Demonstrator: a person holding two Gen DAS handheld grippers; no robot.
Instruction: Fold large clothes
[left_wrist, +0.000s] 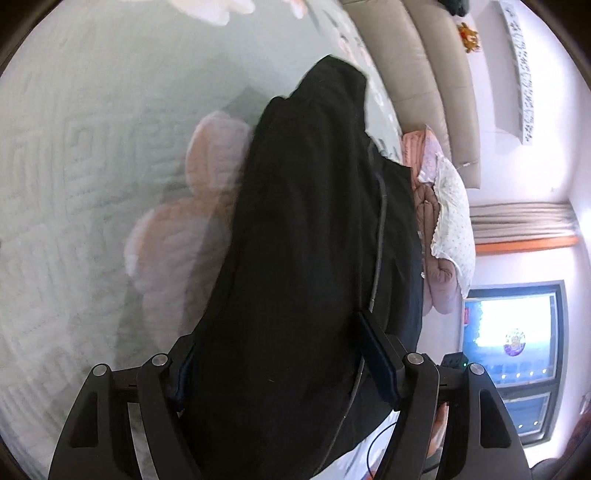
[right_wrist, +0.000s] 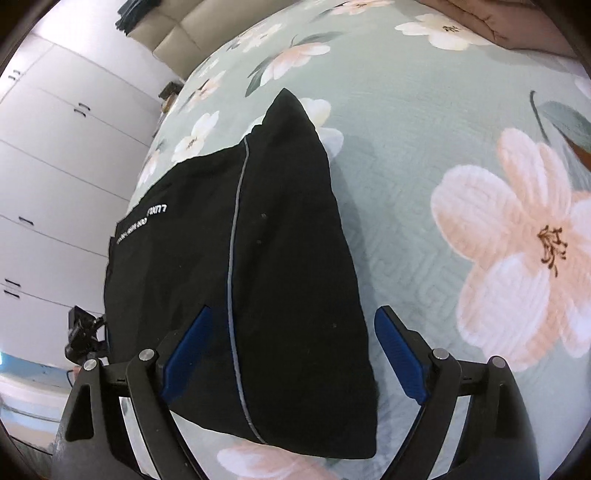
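Note:
A black garment (left_wrist: 303, 236) with a thin grey piping line lies folded on a green floral bedspread (left_wrist: 92, 166). In the left wrist view my left gripper (left_wrist: 280, 347) is open, its blue-padded fingers (left_wrist: 380, 365) wide on both sides of the near end of the cloth. In the right wrist view the same black garment (right_wrist: 266, 258), with small white lettering, lies between the fingers of my right gripper (right_wrist: 295, 332). That gripper is open, its blue pads (right_wrist: 399, 354) standing apart from the cloth.
A pink quilt and a white dotted pillow (left_wrist: 450, 214) lie at the head of the bed by a beige padded headboard (left_wrist: 424, 66). A window (left_wrist: 513, 350) is beyond. White wardrobe doors (right_wrist: 55, 166) stand beside the bed.

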